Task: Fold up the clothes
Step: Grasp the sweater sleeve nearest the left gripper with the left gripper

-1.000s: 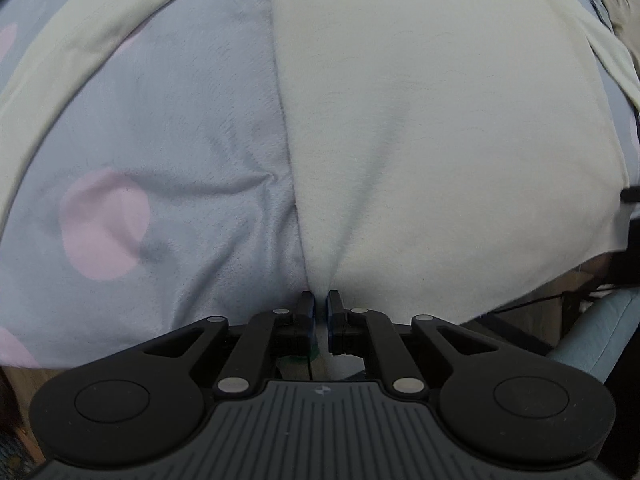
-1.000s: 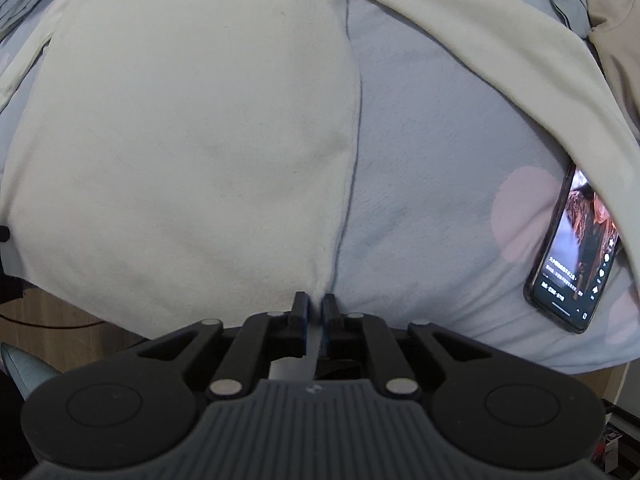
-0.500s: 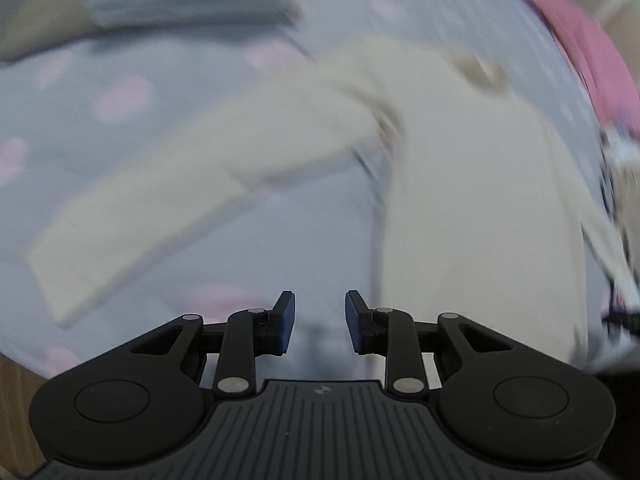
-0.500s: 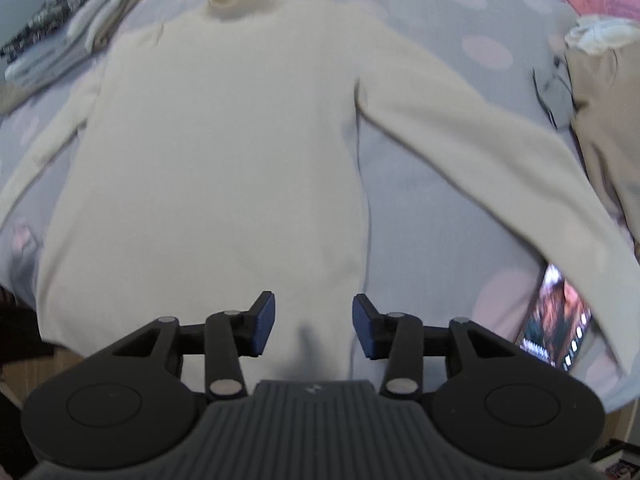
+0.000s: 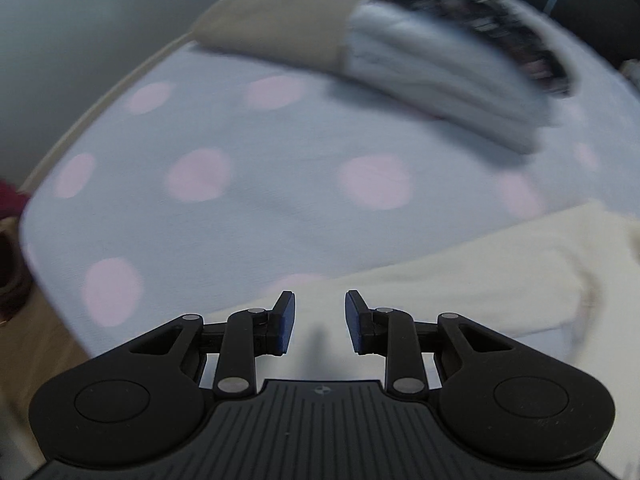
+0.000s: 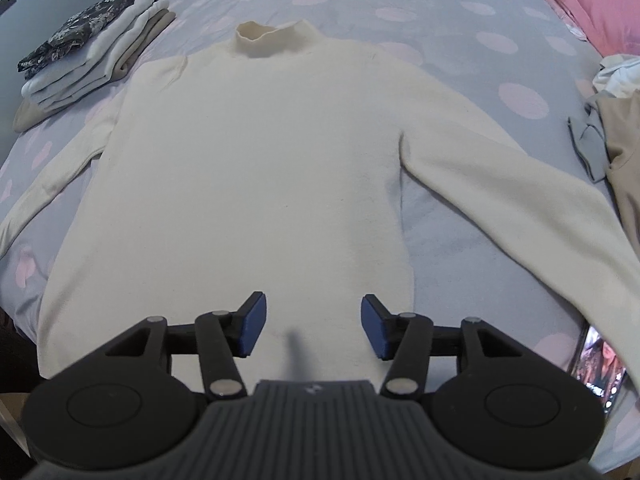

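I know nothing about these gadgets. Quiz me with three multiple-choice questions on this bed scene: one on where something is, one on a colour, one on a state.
1. Where does the folded pile lie relative to the sweater?
A. beyond its left sleeve
B. on its collar
C. under its hem

2. What colour are the bedsheet's dots?
A. green
B. pink
C. black

3. How is the right gripper?
A. shut on the sweater
B. shut on the phone
C. open, holding nothing

Answers: 1 A, the pile sits at the far left past that sleeve. 2 B, the dots are pale pink on grey-blue. 3 C, its fingers stand apart over the hem.
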### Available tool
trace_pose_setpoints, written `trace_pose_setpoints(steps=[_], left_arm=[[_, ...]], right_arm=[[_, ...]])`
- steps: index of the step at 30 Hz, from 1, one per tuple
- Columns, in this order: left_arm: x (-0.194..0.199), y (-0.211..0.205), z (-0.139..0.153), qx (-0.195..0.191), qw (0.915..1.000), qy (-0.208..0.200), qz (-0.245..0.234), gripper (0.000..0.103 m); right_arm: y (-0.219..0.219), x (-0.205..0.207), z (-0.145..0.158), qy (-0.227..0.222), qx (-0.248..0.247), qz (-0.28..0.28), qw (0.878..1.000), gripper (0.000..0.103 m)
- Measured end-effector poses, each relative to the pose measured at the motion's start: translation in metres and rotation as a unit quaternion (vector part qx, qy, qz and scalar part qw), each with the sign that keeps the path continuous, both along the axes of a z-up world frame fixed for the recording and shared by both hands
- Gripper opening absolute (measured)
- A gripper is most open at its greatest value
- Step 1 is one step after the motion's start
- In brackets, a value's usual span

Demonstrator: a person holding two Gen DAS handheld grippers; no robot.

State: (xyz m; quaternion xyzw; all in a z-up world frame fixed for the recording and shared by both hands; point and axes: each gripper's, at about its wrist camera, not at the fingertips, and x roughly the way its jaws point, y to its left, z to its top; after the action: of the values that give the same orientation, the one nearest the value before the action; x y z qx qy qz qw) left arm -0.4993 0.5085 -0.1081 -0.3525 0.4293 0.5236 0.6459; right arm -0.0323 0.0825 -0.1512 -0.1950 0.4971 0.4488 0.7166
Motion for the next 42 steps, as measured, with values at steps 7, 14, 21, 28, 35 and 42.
trace_pose_setpoints(steps=[7,14,21,28,35,42], left_arm=[[-0.029,0.014,-0.033,-0.035,0.9970,0.061,0.033,0.030],[-0.031,0.022,-0.055,-0.039,0.9940,0.101,0.014,0.038],[-0.026,0.021,-0.052,-0.056,0.9951,0.079,0.022,0.010],[-0.021,0.008,-0.023,-0.047,0.9986,0.014,0.019,0.002],[0.008,-0.028,0.036,0.023,0.9939,-0.100,-0.040,0.001],[0.052,-0.060,0.117,0.093,0.9750,-0.171,-0.107,0.001]], right_arm=[[0.015,-0.002,-0.007,0.022,0.001,0.010,1.000,0.057],[0.027,-0.009,-0.013,0.004,-0.012,0.039,0.999,0.057],[0.031,-0.009,-0.025,0.003,-0.031,0.042,0.999,0.057],[0.029,-0.009,-0.024,-0.007,-0.031,0.040,0.999,0.057],[0.022,-0.008,-0.016,-0.015,-0.019,0.032,0.999,0.057],[0.015,-0.005,-0.005,-0.018,-0.003,0.019,1.000,0.057]])
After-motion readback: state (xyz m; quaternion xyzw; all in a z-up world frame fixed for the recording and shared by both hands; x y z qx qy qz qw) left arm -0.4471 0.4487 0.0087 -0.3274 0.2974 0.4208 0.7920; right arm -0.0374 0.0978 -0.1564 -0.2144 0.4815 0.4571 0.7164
